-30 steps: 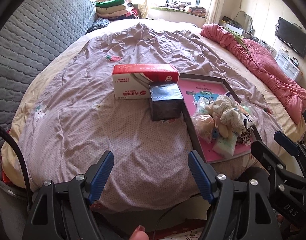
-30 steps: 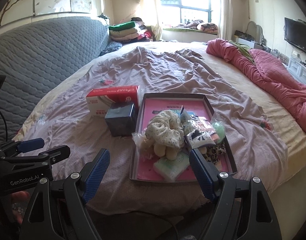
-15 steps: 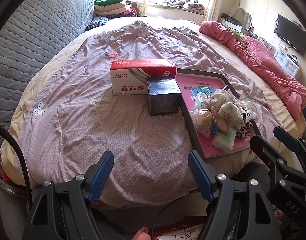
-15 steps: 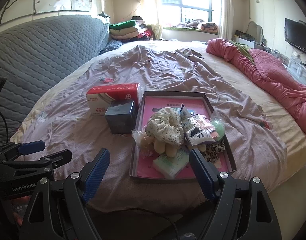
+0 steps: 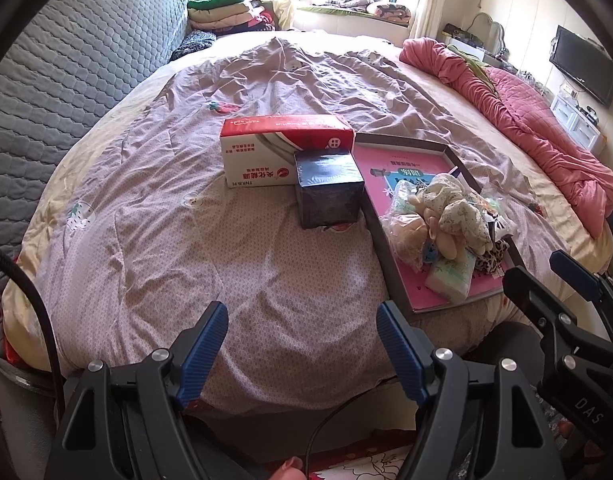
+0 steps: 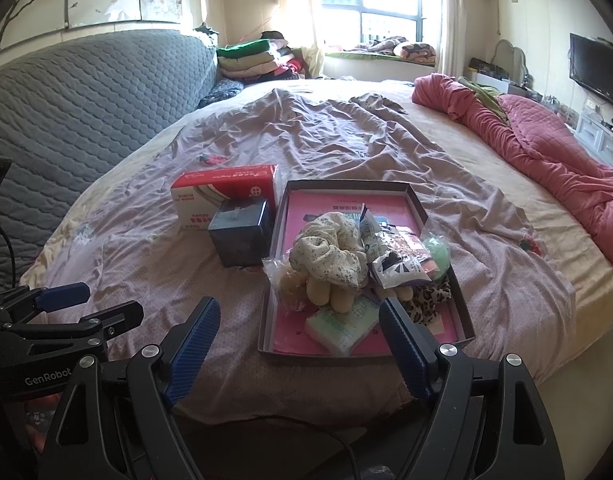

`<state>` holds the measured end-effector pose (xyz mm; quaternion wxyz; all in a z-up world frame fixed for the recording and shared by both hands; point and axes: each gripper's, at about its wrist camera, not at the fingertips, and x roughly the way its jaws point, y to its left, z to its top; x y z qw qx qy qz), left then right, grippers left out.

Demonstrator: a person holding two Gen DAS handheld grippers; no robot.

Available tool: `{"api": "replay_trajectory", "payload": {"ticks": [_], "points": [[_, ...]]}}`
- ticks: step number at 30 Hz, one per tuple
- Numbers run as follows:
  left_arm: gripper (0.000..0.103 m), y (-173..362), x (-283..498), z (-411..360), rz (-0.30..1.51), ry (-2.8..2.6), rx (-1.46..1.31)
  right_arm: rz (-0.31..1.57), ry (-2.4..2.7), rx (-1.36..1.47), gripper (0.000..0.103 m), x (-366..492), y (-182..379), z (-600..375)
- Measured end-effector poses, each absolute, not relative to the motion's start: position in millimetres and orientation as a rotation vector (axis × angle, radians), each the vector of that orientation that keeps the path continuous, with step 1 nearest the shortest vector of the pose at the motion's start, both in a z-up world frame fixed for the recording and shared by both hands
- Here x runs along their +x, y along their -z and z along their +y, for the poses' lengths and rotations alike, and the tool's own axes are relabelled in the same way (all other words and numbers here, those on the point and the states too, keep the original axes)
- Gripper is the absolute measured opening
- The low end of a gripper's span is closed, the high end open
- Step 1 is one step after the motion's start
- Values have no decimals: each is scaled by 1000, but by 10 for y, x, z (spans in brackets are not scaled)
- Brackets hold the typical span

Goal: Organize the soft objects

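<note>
Soft pile (image 6: 338, 264) sits heaped in tray (image 6: 462, 312) just ahead of right gripper (image 6: 302, 344); left gripper (image 5: 302, 344) alongside; both spread wide, empty. Stage unclear.

We see both cameras pulling back: the tissue box (image 5: 284, 148) and dark cube (image 5: 328, 188) shrink upward, and more quilt (image 5: 186, 240) opens below.

Right gripper (image 6: 299, 338) fingers spread, empty, near tray (image 6: 462, 312) of soft items (image 6: 326, 254), dark box (image 6: 242, 236) beside

Soft items (image 6: 326, 256) in tray (image 6: 464, 312), boxes (image 6: 242, 236) left.
</note>
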<state>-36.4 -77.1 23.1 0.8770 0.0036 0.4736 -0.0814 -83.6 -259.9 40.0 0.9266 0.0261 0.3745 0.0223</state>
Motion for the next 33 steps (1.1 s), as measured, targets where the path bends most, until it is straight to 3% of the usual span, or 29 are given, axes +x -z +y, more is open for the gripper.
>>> {"api": "replay_trajectory", "payload": {"ticks": [33], "points": [[76, -158, -337, -751, 1011, 161, 12, 769, -44, 59, 83, -820, -396, -2612]]}}
